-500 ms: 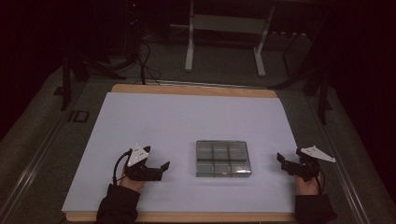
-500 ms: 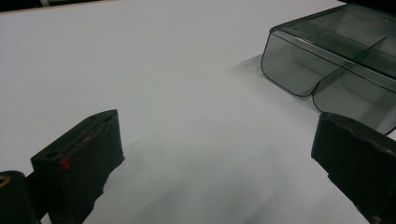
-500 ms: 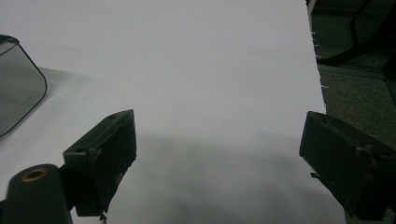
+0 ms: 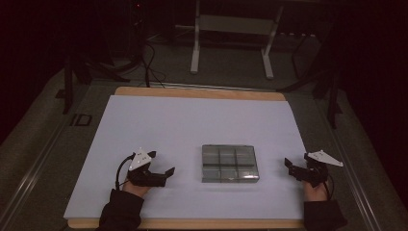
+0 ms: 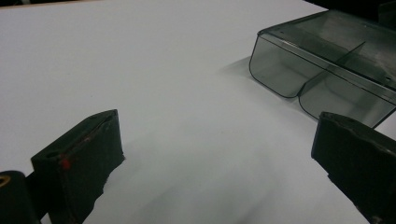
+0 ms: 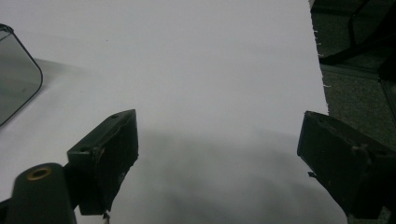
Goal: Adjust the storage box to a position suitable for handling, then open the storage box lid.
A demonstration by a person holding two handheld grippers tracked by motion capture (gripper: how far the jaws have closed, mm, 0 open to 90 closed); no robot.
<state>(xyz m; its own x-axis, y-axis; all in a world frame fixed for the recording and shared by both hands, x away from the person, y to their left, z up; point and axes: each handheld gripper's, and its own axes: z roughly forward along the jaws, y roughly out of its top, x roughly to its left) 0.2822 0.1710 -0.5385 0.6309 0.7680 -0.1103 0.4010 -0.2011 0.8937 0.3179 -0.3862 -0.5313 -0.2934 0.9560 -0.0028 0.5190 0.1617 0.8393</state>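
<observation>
A clear grey compartment box (image 4: pixel 230 163) with several cells lies flat on the white sheet (image 4: pixel 192 125), near the front middle. My left gripper (image 4: pixel 161 162) rests on the sheet to the box's left, open, with nothing between its fingers. In the left gripper view the box (image 5: pixel 327 70) stands ahead and to the right, apart from the open left gripper (image 5: pixel 217 154). My right gripper (image 4: pixel 297 160) sits to the box's right near the sheet's edge, open and holding nothing. In the right gripper view a rounded corner of the box (image 6: pixel 16 88) shows left of the open right gripper (image 6: pixel 219 149).
The sheet covers a wooden table (image 4: pixel 202 92). Its right edge (image 6: pixel 322 79) runs close beside my right gripper, with dark floor beyond. A white metal stand (image 4: pixel 231 43) and cables (image 4: pixel 144 57) are on the floor behind the table.
</observation>
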